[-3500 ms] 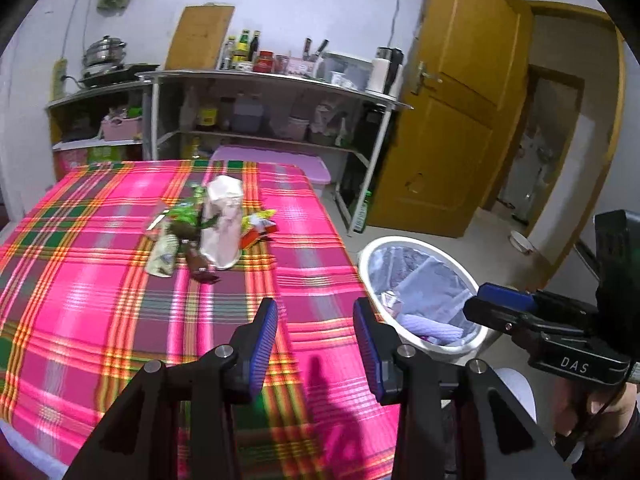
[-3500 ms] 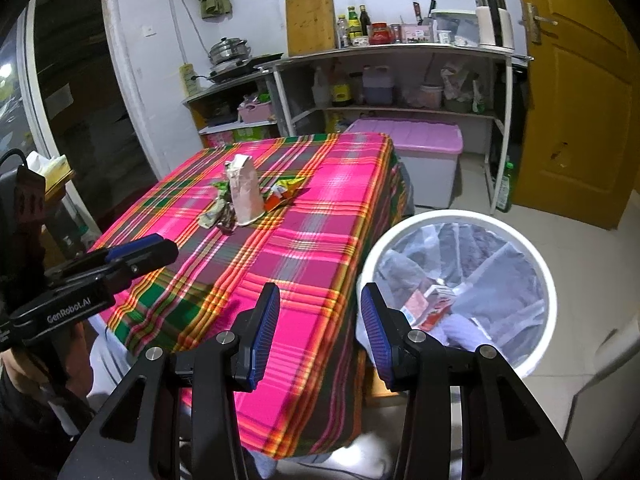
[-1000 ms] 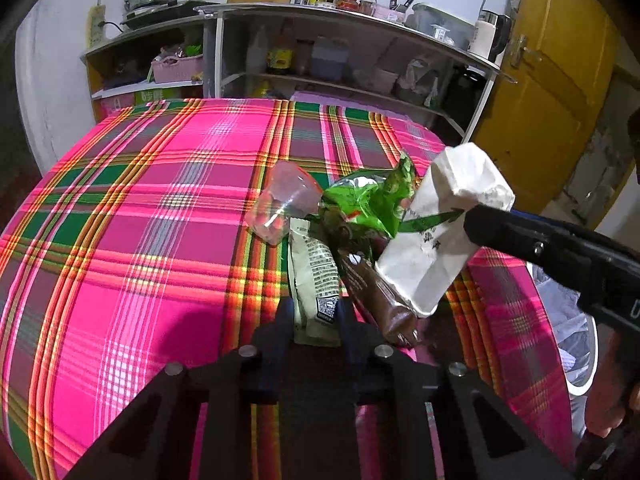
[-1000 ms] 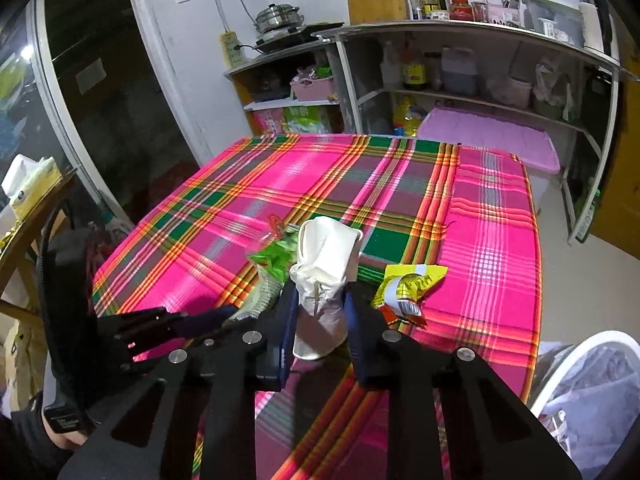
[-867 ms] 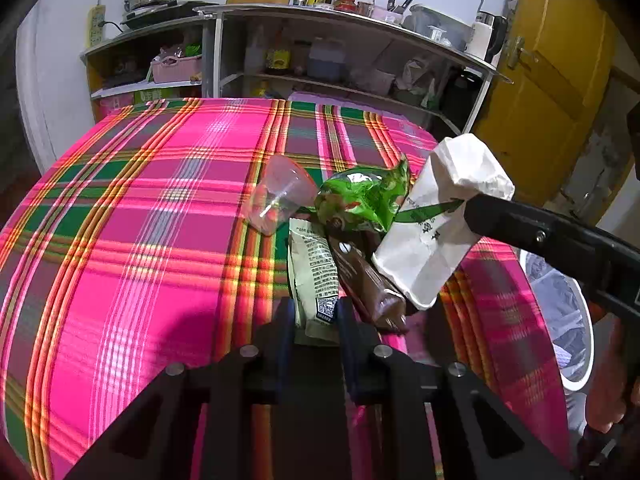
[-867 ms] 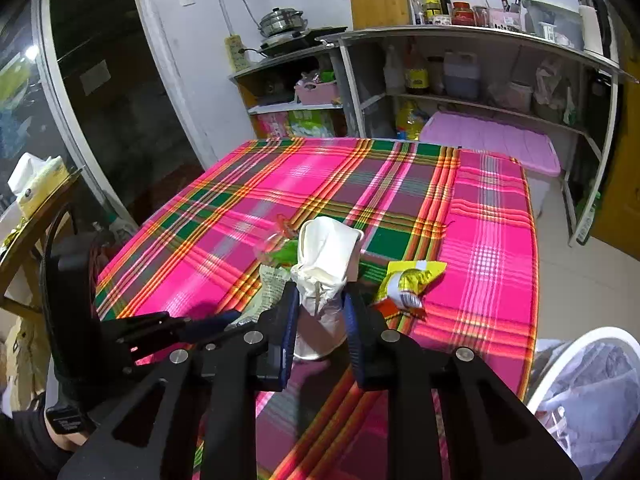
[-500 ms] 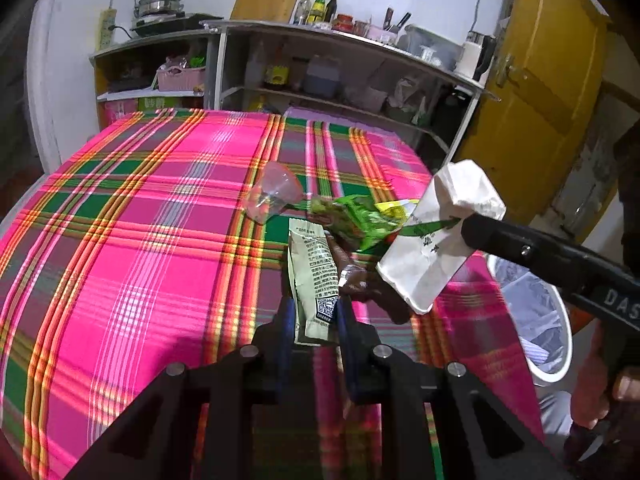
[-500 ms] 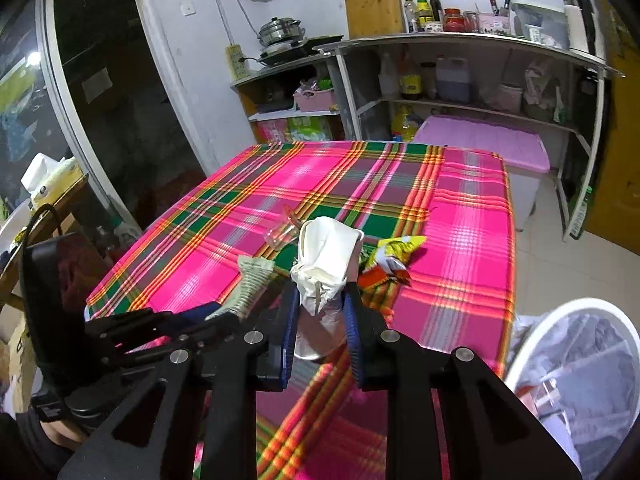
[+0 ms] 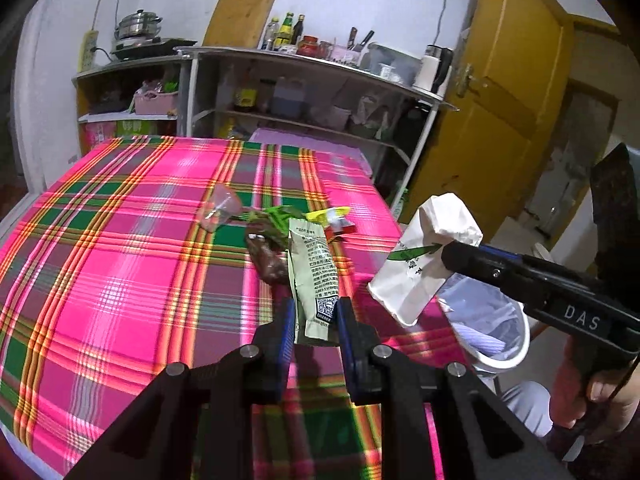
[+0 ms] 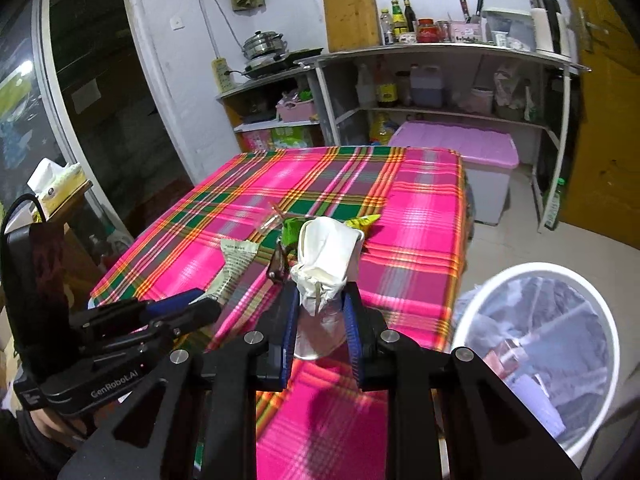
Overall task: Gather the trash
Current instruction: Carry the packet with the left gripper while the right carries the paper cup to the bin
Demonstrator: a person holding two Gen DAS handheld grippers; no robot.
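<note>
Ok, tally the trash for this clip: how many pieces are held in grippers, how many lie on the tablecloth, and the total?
Held in grippers: 2, the pale green wrapper in the left gripper and the white paper bag in the right gripper.
Lying on the tablecloth: 4, the clear plastic cup, green wrapper, brown wrapper and yellow-red wrapper.
Total: 6

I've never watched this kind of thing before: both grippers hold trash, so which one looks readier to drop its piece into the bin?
Probably the right. Its gripper holds the white bag beside the bin, while the left gripper with its wrapper sits over the table.
</note>
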